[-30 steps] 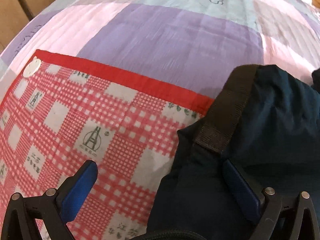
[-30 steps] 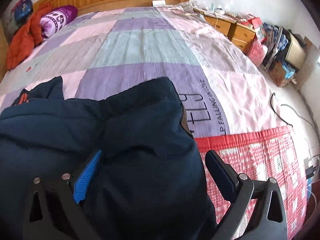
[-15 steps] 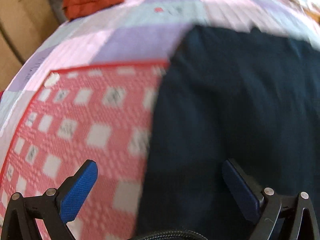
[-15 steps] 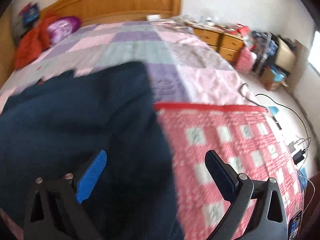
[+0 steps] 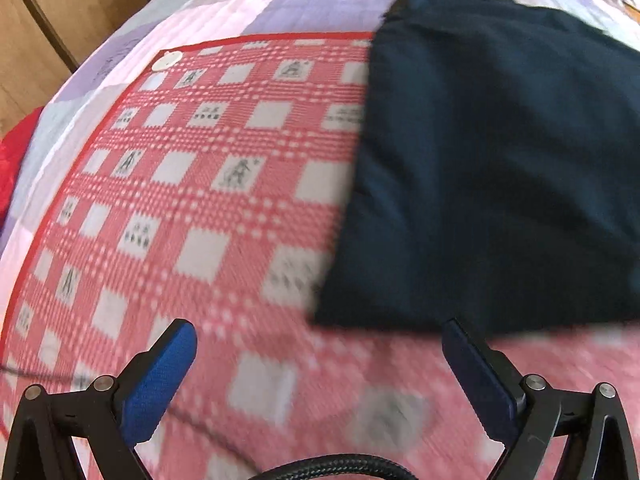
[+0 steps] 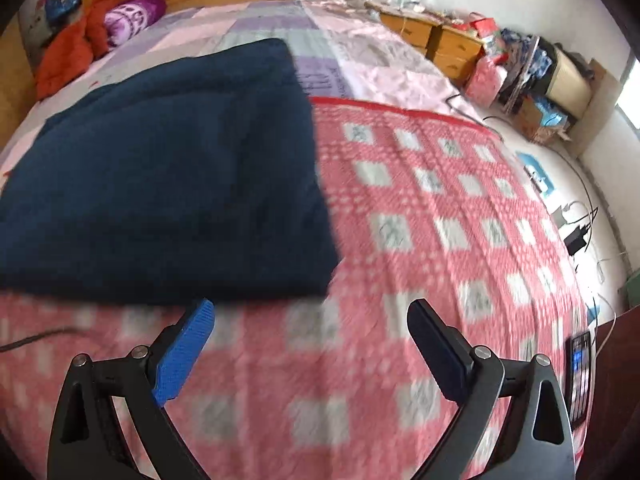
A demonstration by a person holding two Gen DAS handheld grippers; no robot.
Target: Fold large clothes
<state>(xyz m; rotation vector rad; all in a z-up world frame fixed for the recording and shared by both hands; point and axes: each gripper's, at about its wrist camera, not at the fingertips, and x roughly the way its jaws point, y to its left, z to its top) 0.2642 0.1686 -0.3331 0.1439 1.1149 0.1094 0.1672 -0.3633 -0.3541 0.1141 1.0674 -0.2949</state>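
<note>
Bed (image 6: 384, 76): pastel patchwork quilt, overlaid at the foot by a red-and-white checked woven mat (image 5: 208, 184). Navy padded garment (image 6: 168, 168): folded to a flat rectangle, lying across the mat's head-side edge. Left claw (image 5: 316, 364), right claw (image 6: 310, 344): both spread wide, empty, blue-padded.

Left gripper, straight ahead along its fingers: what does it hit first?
Probably the red checked blanket just ahead of the open left gripper, then the near edge of the folded navy garment beyond. The frame is blurred, so depth is uncertain.
</note>
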